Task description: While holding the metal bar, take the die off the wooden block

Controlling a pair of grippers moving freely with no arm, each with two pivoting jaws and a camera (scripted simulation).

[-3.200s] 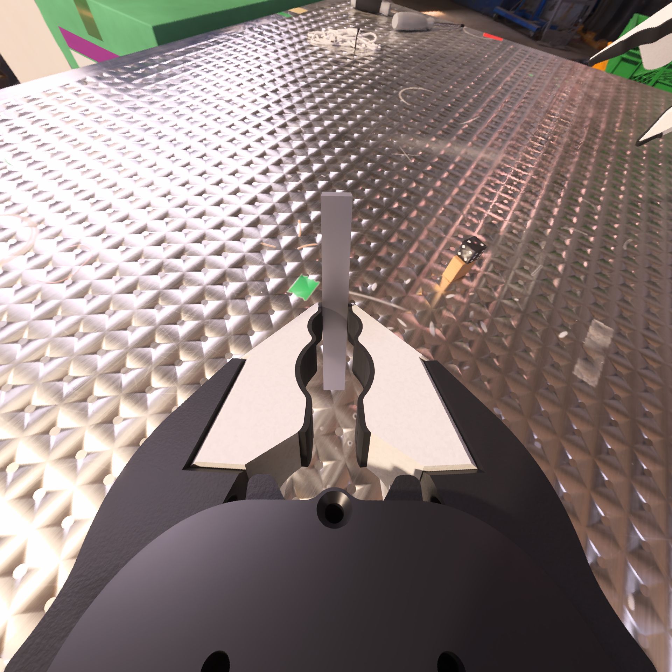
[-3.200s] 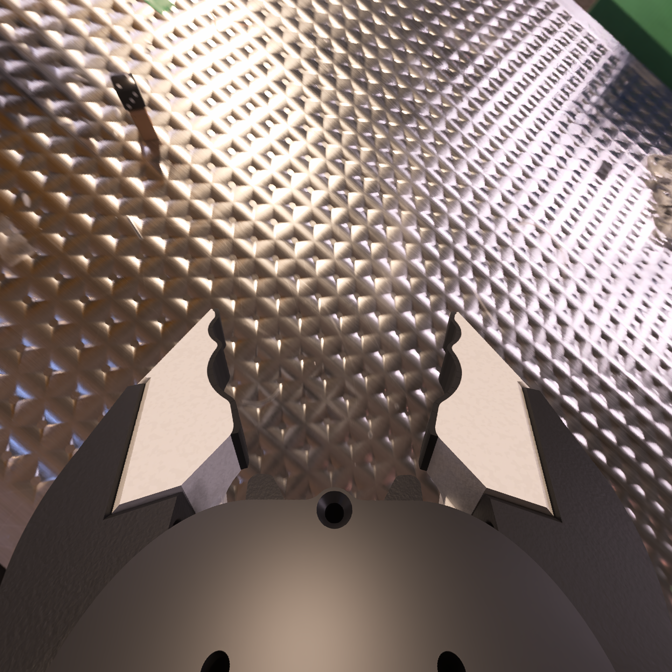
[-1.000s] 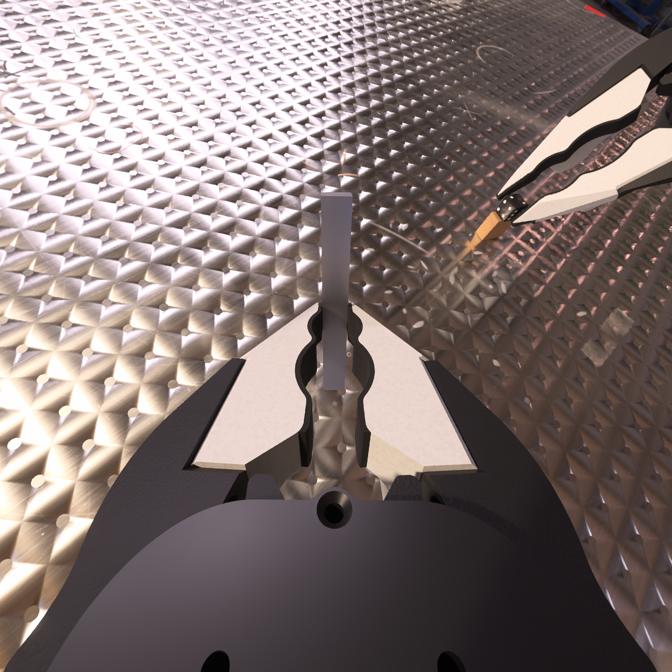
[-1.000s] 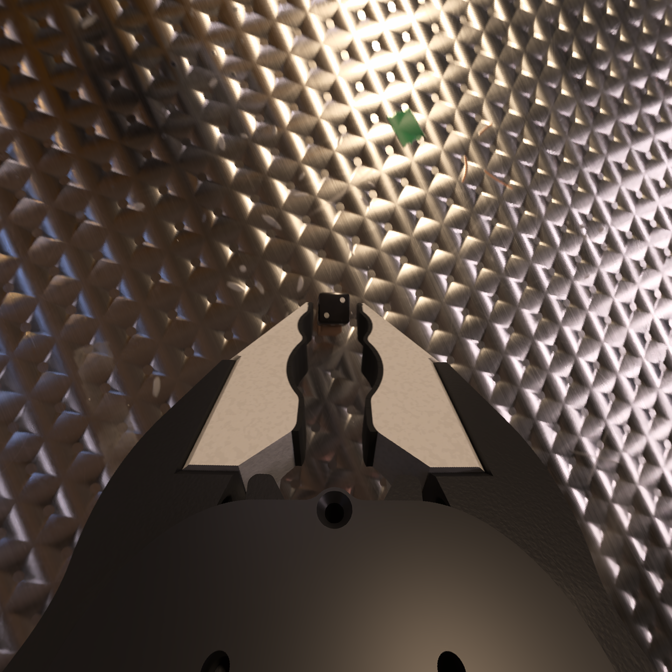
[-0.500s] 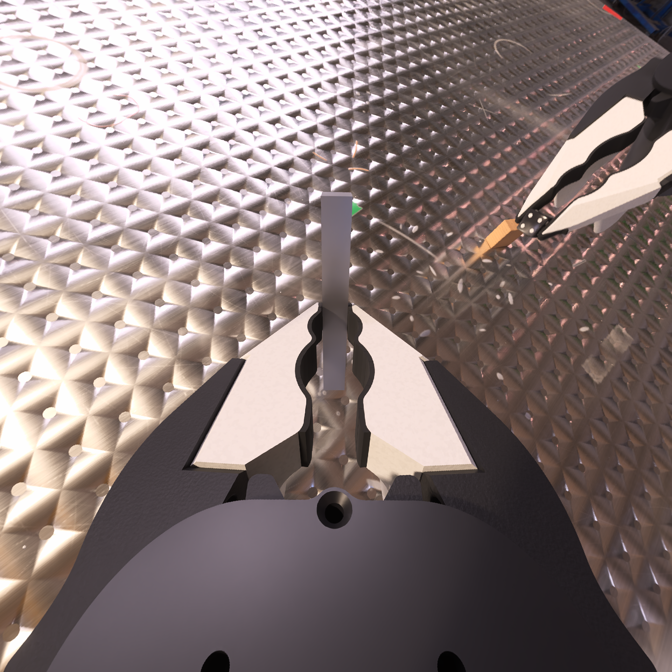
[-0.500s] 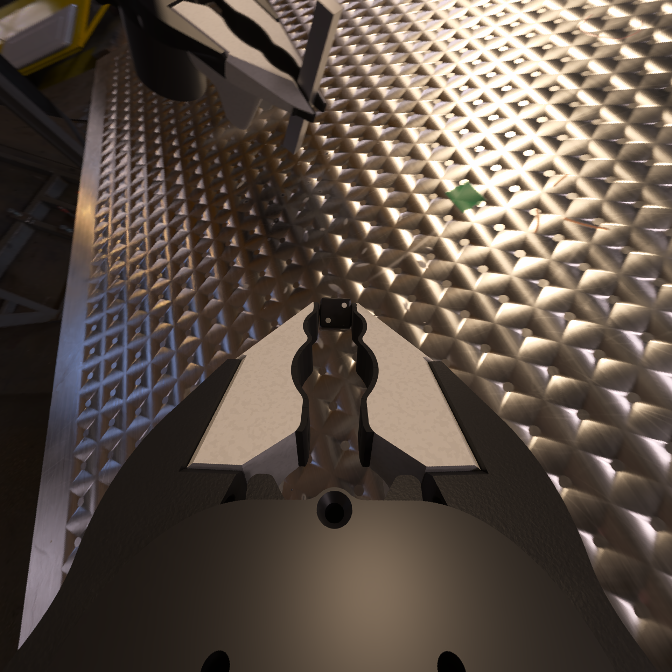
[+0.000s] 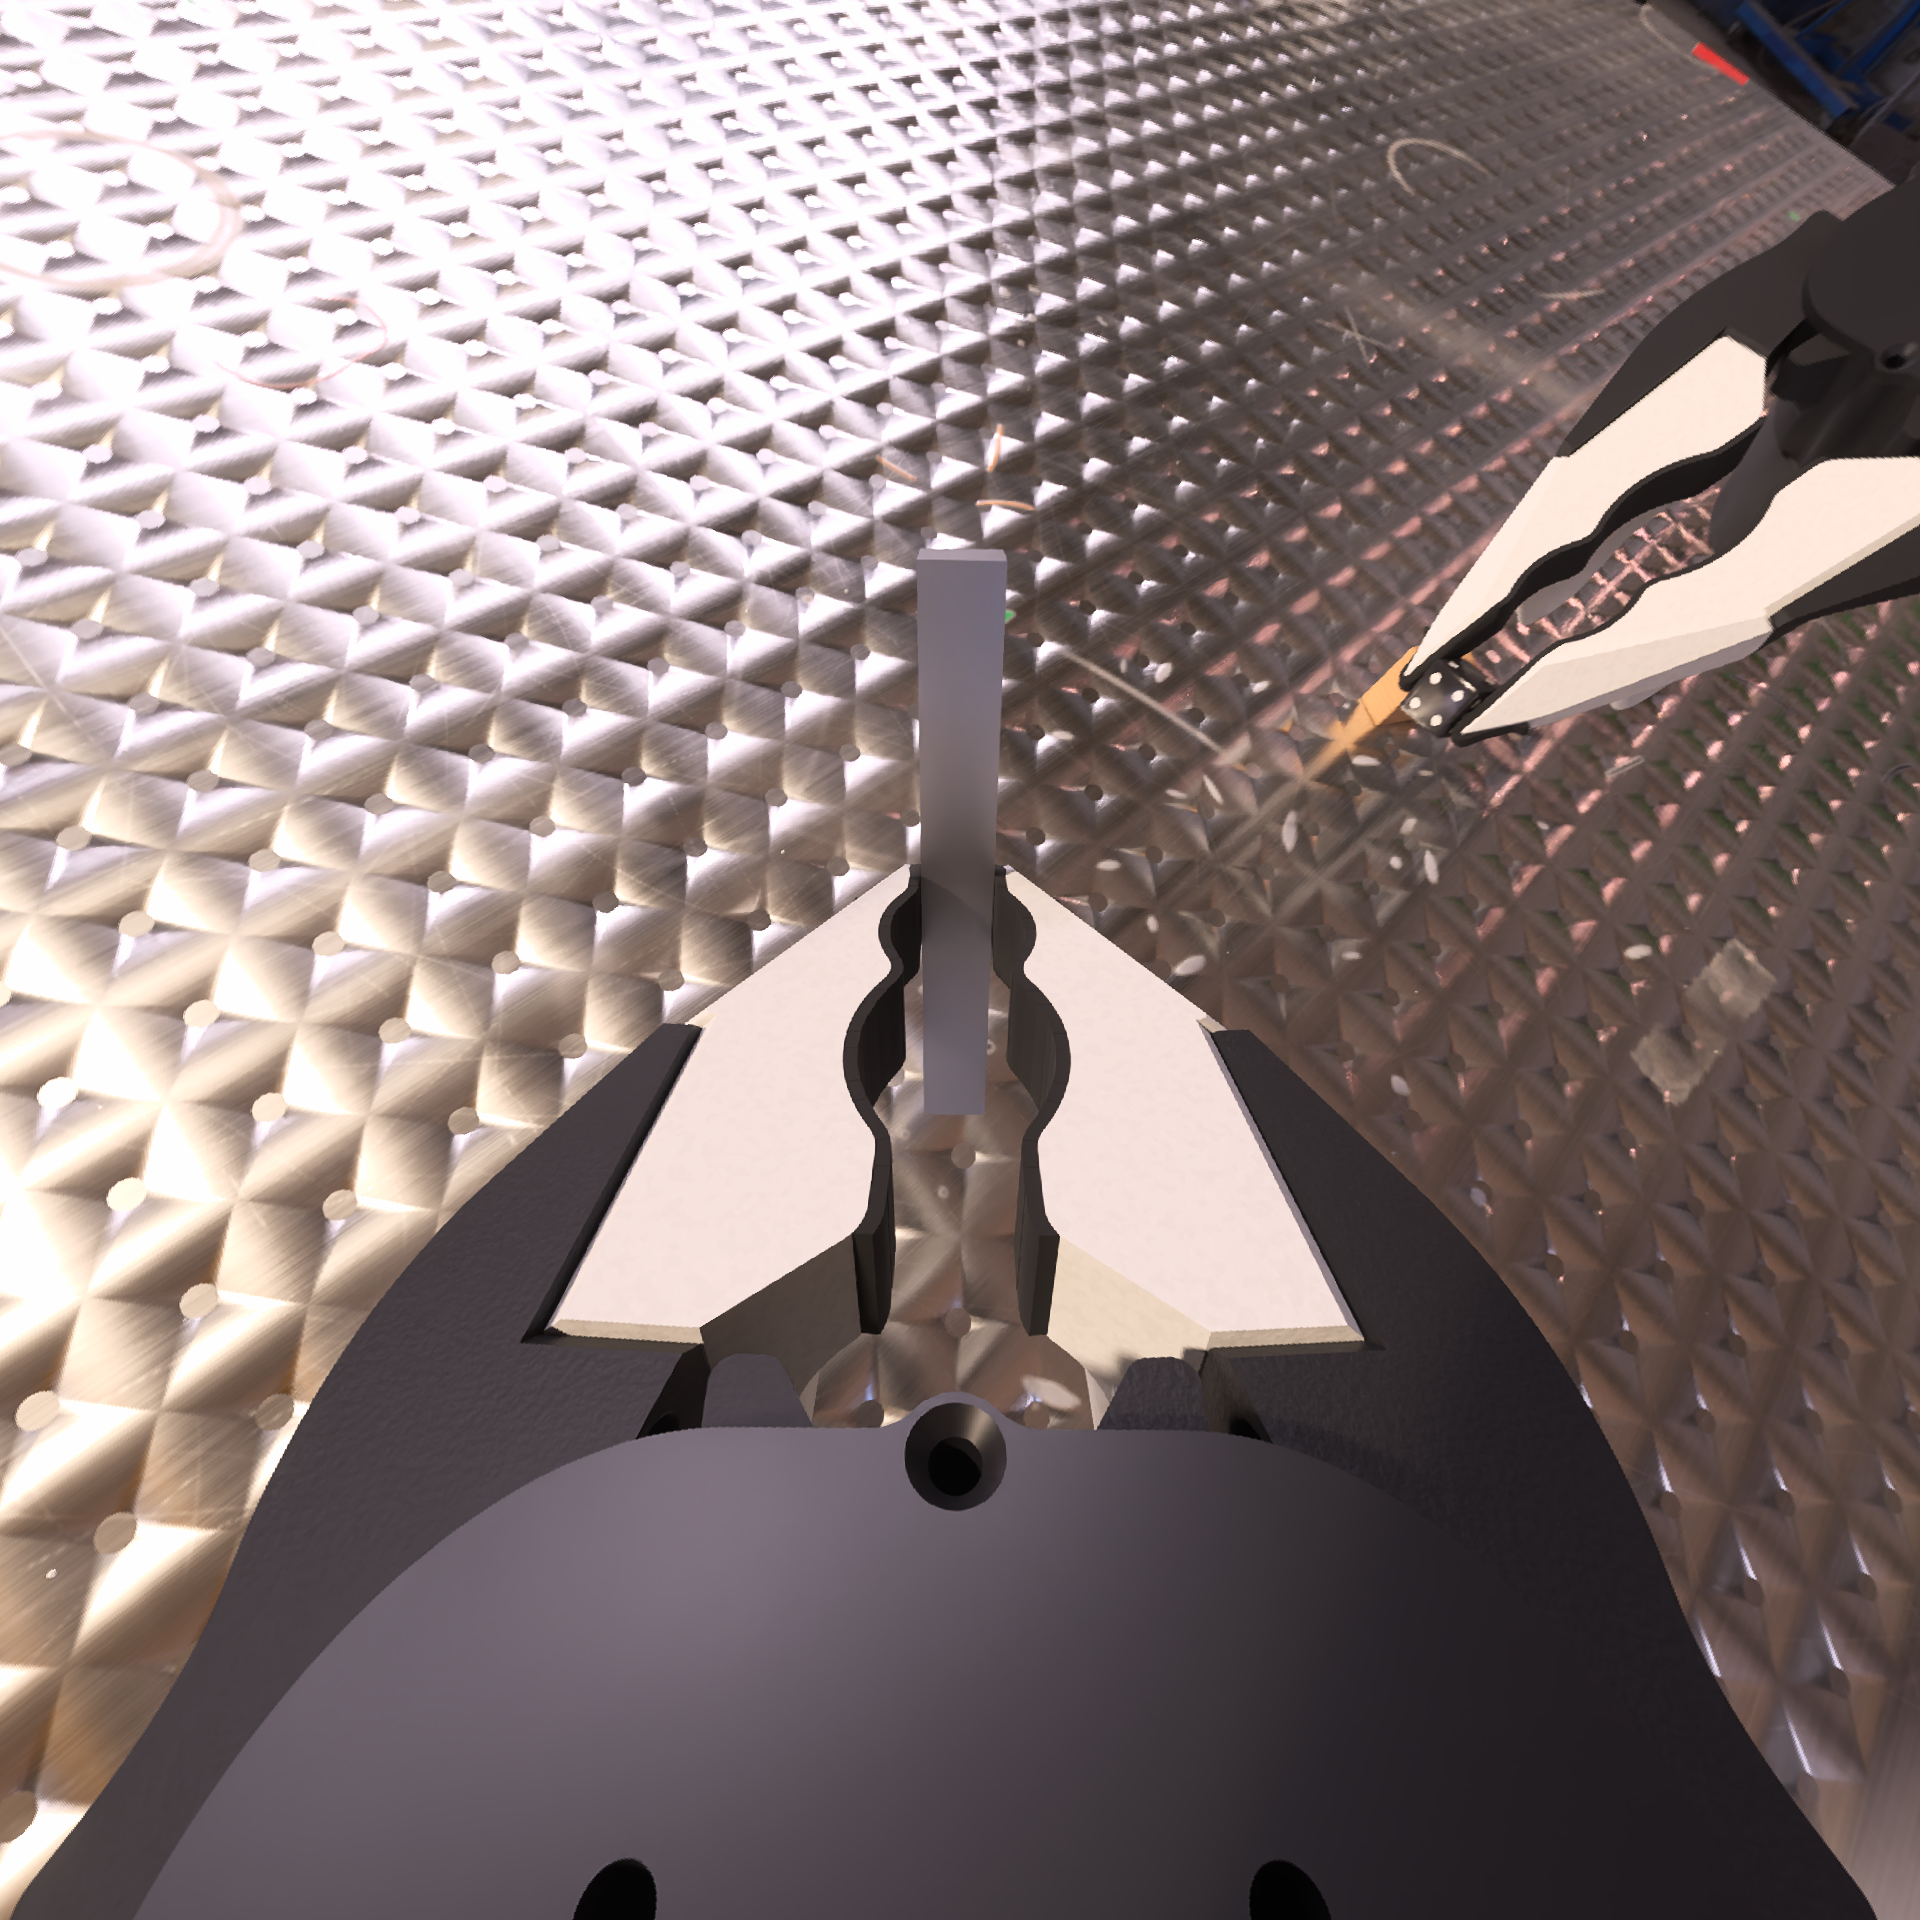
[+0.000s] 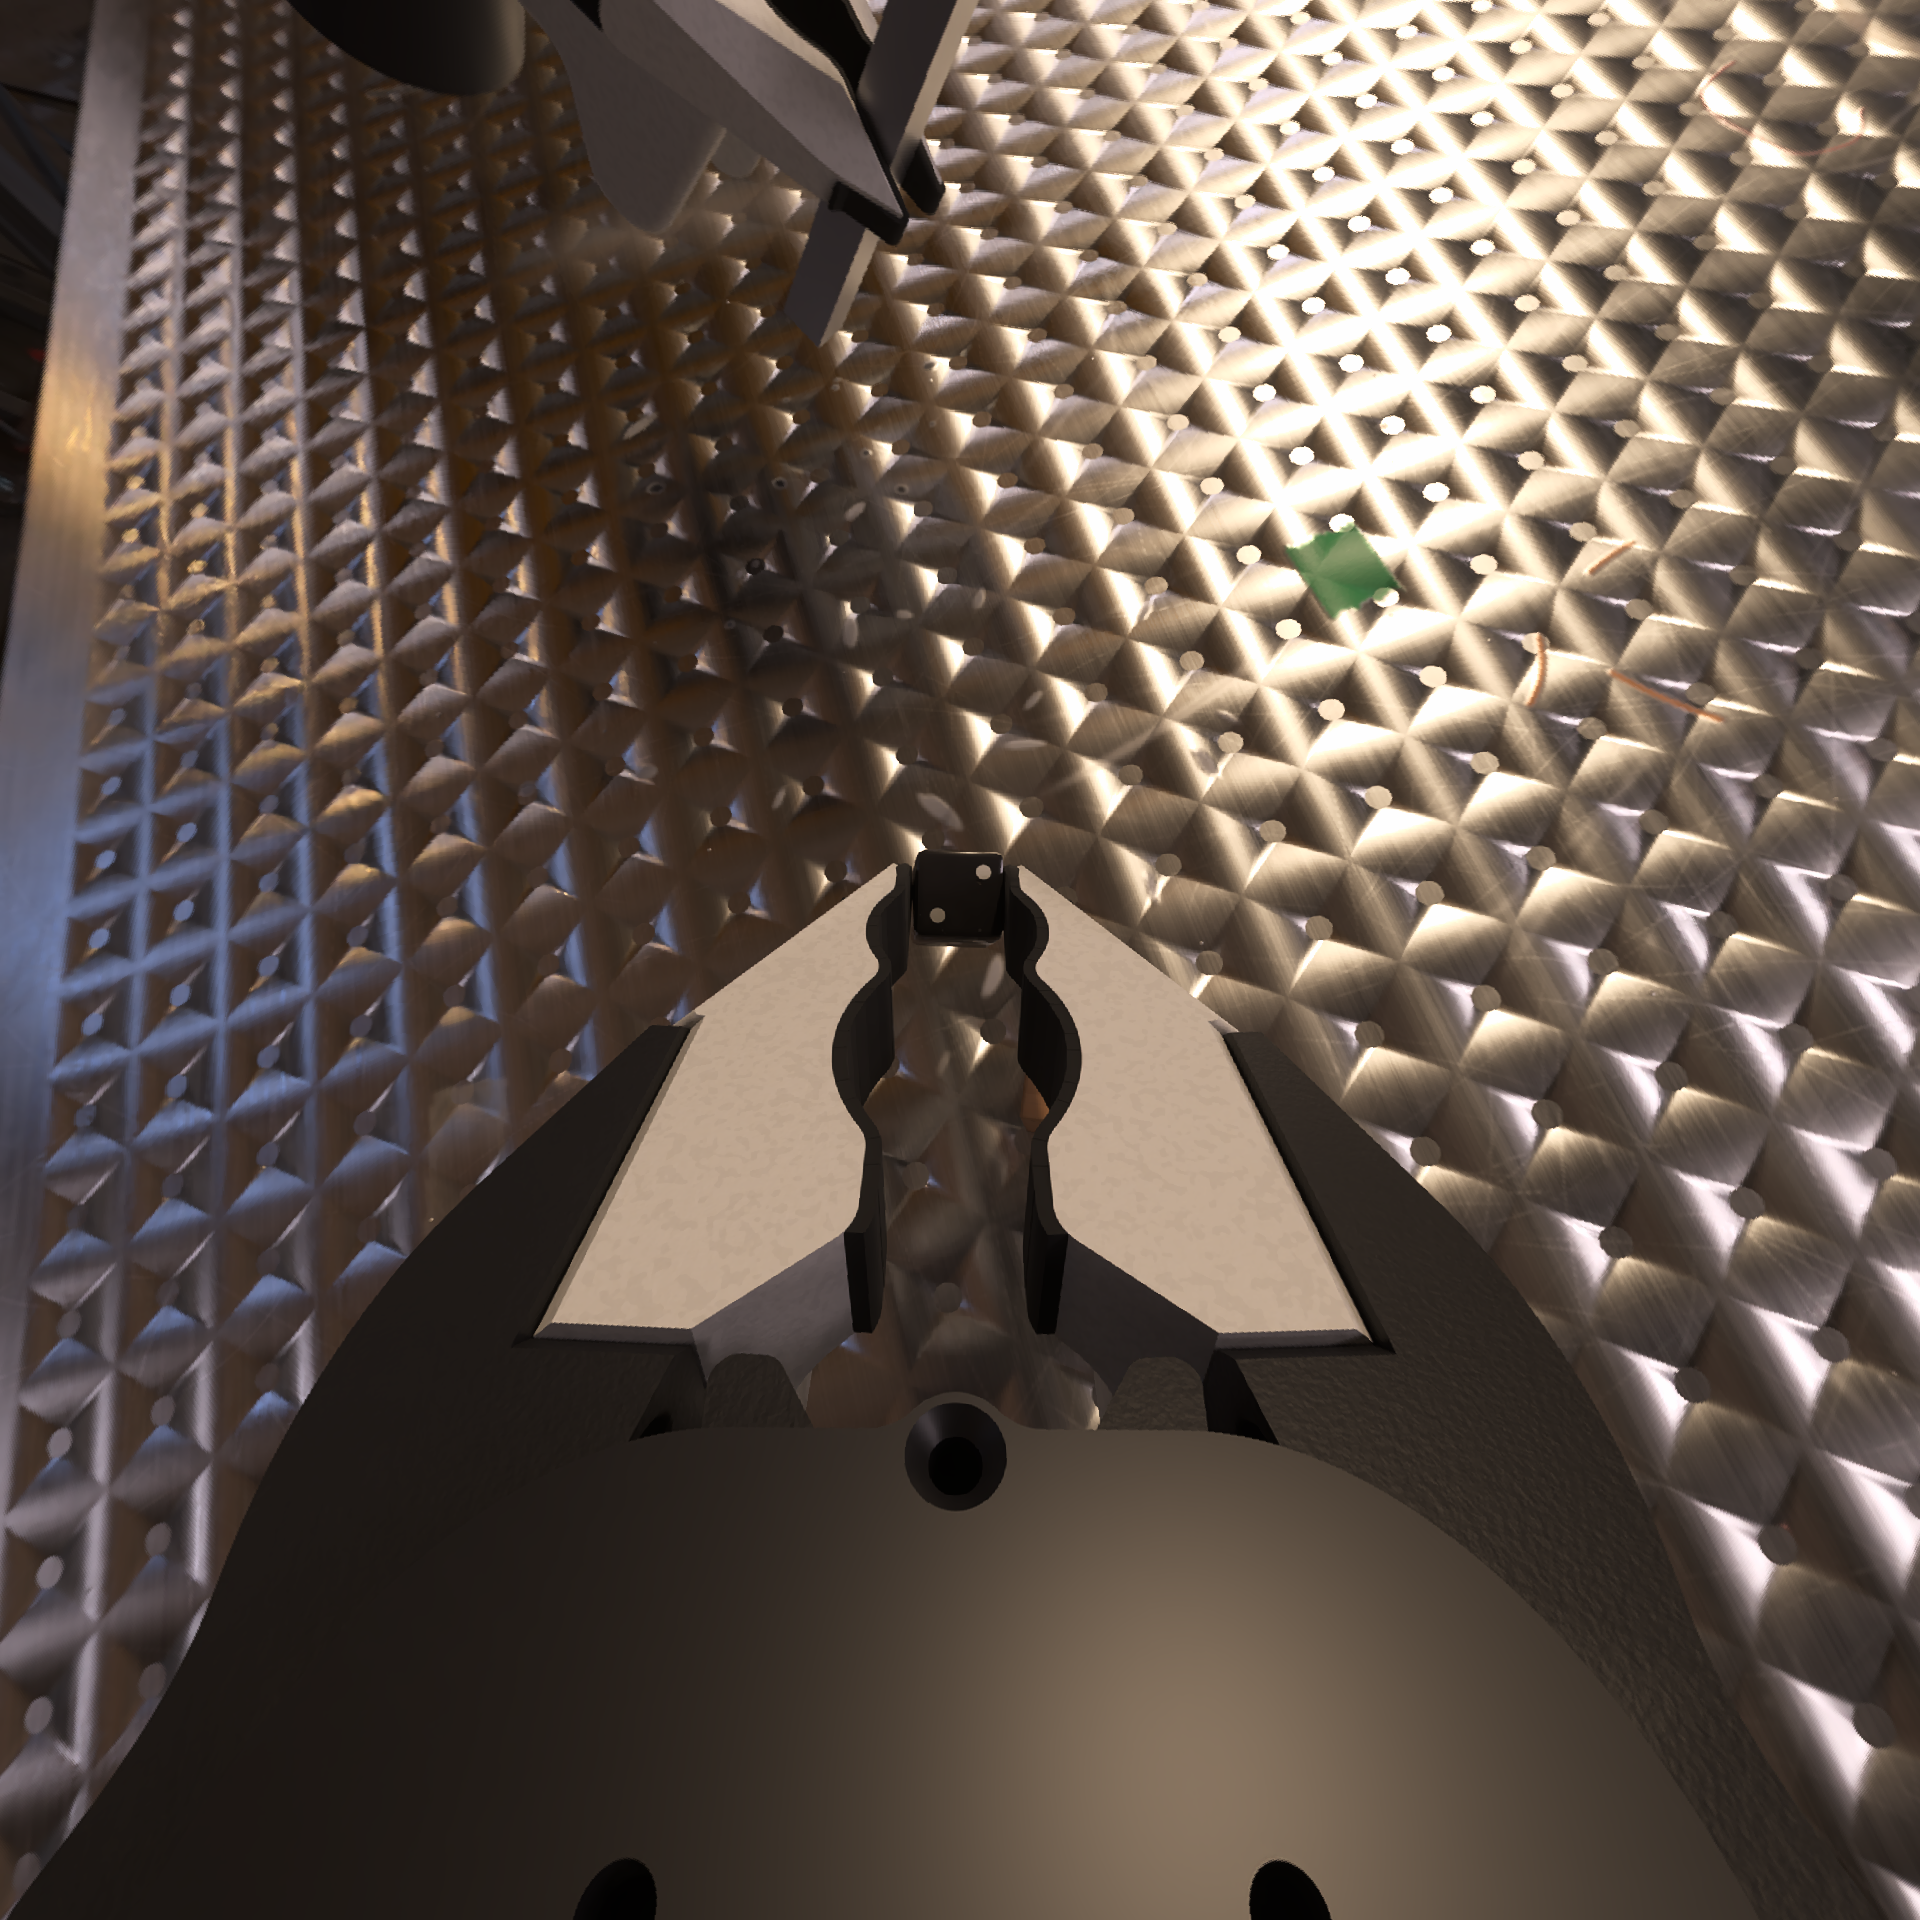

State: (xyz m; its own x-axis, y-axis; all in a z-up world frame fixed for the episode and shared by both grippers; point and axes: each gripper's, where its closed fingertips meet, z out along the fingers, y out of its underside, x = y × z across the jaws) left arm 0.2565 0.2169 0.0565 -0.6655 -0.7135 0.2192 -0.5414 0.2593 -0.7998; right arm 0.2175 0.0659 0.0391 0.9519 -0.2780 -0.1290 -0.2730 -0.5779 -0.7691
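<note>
My left gripper is shut on a flat grey metal bar that sticks out forward between its fingertips, above the embossed metal table. To the right in the left wrist view, my right gripper is shut on a small black die with white pips, right beside the upper end of a thin wooden block. In the right wrist view the right gripper pinches the die at its tips; the block is hidden there. The left gripper and the bar show at the top.
A small green patch lies on the table to the right of the die. A pale tape patch lies at the right. The table's edge runs down the left of the right wrist view.
The right gripper closed on the die and has carried it sideways off the block's top. The left gripper, still holding the bar, now shows closer in the right wrist view.
</note>
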